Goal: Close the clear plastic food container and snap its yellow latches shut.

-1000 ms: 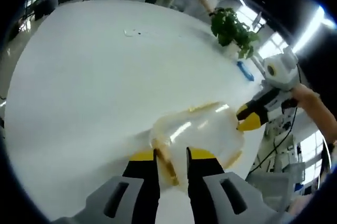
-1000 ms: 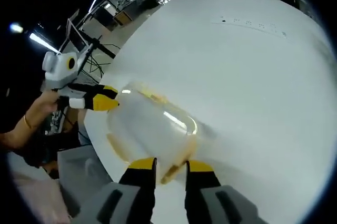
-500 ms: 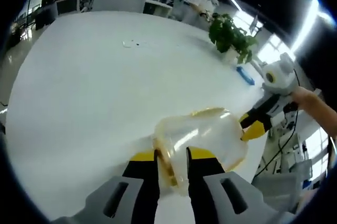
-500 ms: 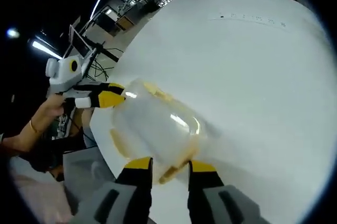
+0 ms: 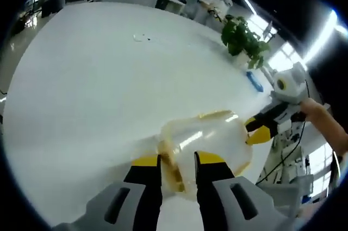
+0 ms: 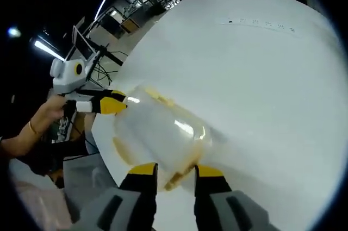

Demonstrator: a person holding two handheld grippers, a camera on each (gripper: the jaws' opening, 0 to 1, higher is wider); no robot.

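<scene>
A clear plastic food container (image 5: 209,138) lies on its side near the edge of the white table (image 5: 109,79). In the left gripper view my left gripper (image 5: 178,160) is shut on its near rim, with a yellow latch (image 5: 173,172) between the jaws. The right gripper (image 5: 260,133) touches the container's far end from the right. In the right gripper view the container (image 6: 157,133) lies the other way round. There my right gripper (image 6: 176,170) is shut on its near end, over a yellow latch (image 6: 175,179). The left gripper (image 6: 111,104) meets the far end from the left.
A potted plant (image 5: 243,38) and a small blue object (image 5: 254,80) stand at the table's far right edge. A person's hand (image 6: 46,111) holds the left gripper beyond the table edge (image 6: 100,144). Desks and monitors fill the room behind. The table (image 6: 261,79) stretches wide and white.
Both views have shifted slightly with the hands. The container stays held at both ends between the two grippers.
</scene>
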